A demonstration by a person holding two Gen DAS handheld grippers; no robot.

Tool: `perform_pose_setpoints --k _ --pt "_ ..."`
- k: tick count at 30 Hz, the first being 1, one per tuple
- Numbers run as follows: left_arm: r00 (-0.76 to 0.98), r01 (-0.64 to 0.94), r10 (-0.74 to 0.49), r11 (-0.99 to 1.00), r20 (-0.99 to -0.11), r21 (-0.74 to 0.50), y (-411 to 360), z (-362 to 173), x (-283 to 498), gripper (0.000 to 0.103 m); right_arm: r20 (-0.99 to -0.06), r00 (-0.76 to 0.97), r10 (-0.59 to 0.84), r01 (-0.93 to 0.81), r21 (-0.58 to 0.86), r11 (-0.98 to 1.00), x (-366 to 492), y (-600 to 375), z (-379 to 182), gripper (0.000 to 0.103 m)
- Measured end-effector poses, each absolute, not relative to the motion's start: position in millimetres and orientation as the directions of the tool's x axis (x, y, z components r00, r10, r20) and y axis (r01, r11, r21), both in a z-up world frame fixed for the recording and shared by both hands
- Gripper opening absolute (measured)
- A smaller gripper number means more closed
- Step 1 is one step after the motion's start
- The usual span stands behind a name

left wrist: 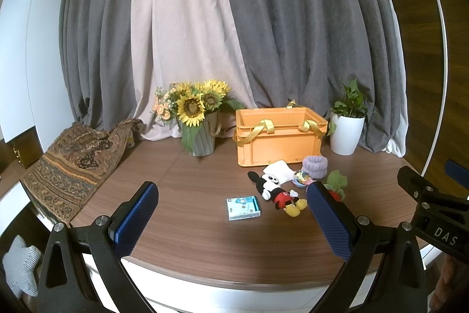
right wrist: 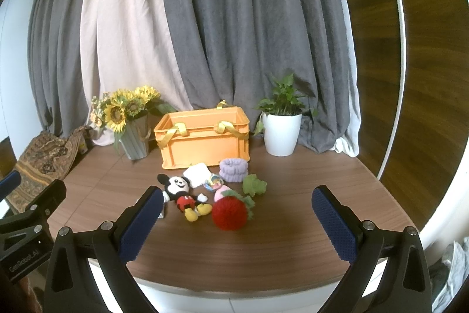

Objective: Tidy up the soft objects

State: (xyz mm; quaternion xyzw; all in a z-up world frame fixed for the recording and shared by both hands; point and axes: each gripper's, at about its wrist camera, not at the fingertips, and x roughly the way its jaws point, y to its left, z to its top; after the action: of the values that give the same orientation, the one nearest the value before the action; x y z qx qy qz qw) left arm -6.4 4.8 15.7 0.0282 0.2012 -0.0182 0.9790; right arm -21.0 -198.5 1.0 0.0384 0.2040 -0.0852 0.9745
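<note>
**Both grippers hanging wide over the table edge, toys waiting by the crate**

The left gripper (left wrist: 231, 213) is hovering with its blue pads spread wide, released and carrying nothing. The right gripper (right wrist: 237, 213) is doing the same, fingers parted, nothing between them.

The orange crate (right wrist: 205, 141) is sitting at twelve o'clock on the wooden table (right wrist: 263, 248), yellow straps drooping over its rim. Just in front of it, the soft things are lying in a cluster: the mouse doll (right wrist: 183, 195) at eleven o'clock of the red knitted ball (right wrist: 228, 213), the white cloth (right wrist: 198, 173) touching the doll's head, the purple band (right wrist: 233, 169) nearest the crate, the green plush (right wrist: 254, 185) at the ball's one o'clock. A small blue box (left wrist: 242, 207) is lying at the doll's eight o'clock in the left view. Sunflowers (right wrist: 126, 107) and a potted plant (right wrist: 281, 131) are flanking the crate.
</note>
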Motion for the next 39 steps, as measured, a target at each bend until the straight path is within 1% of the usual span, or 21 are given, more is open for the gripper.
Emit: perform_pose_setpoints --k 10,22,27,35,39 --pt "0.894 0.039 -0.018 0.999 -0.448 0.037 3.1 -11.8 24.2 0.103 -0.481 0.868 -0.119 0.174 0.071 0.982 8.9 -204.9 -23.5 0.103" --pt "0.866 -0.007 0.014 1.000 -0.499 0.017 -2.5 -54.1 83.9 0.102 -0.502 0.852 -0.149 0.227 0.098 0.969 57.8 -212.1 -59.7 0.102" --pt "0.849 -0.026 0.033 0.999 -0.528 0.021 -3.4 -77.6 112.4 0.098 -0.512 0.841 -0.173 0.249 0.082 0.965 84.2 -210.8 -79.5 0.102" --pt "0.820 -0.050 0.053 0.999 -0.570 0.021 -8.0 -112.2 149.2 0.097 -0.557 0.812 -0.175 0.270 0.092 0.959 117.3 -208.6 -113.2 0.096" --pt "0.793 -0.044 0.057 0.998 -0.606 0.037 -13.2 -132.3 168.7 0.097 -0.588 0.791 -0.170 0.284 0.106 0.953 133.3 -210.7 -129.7 0.093"
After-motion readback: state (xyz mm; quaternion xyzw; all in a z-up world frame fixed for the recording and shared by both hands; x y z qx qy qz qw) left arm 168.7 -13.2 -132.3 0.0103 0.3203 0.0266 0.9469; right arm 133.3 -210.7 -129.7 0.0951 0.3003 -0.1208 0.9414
